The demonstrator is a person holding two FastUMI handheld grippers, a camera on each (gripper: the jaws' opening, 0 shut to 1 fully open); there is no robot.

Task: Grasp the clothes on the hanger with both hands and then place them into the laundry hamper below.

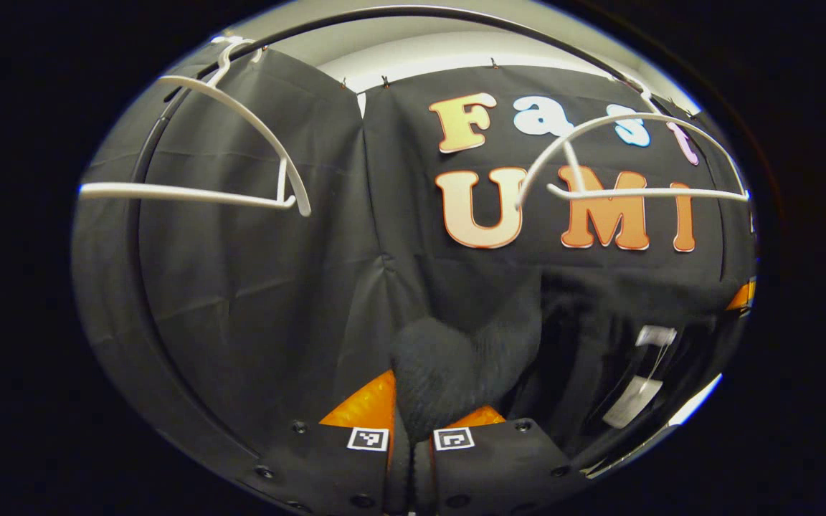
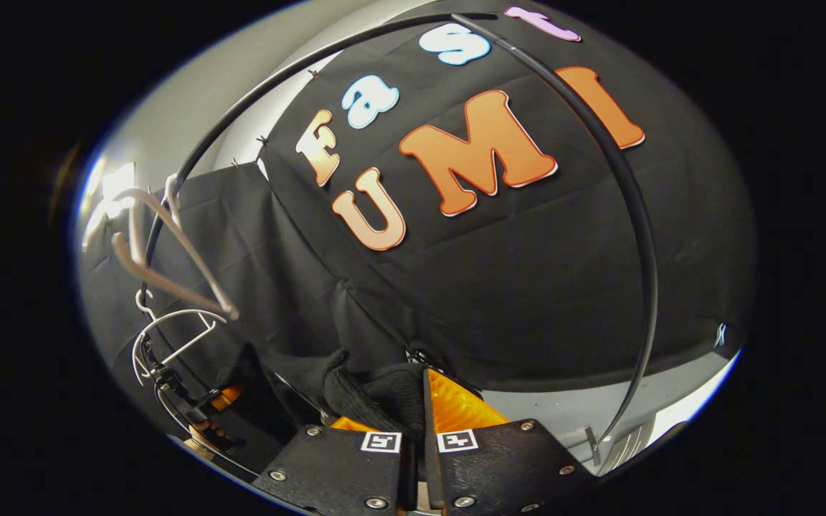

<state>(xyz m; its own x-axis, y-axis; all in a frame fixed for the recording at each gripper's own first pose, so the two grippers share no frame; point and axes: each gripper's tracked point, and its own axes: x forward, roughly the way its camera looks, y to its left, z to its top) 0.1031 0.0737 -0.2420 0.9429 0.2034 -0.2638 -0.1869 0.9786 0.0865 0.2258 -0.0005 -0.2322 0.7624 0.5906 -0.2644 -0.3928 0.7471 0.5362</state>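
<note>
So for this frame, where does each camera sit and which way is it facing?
Left gripper view: rides the left gripper, faces the booth wall and two bare hangers; its fingers pinch the dark garment.
Right gripper view: rides the right gripper, tilted up at the wall and rail; its fingers pinch the garment.
Shared: wall, hangers, rail, garment.

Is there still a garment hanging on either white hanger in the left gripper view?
No. Both the left hanger and the right hanger hang bare on the rail, while the dark garment sits between the left gripper fingers.
</note>
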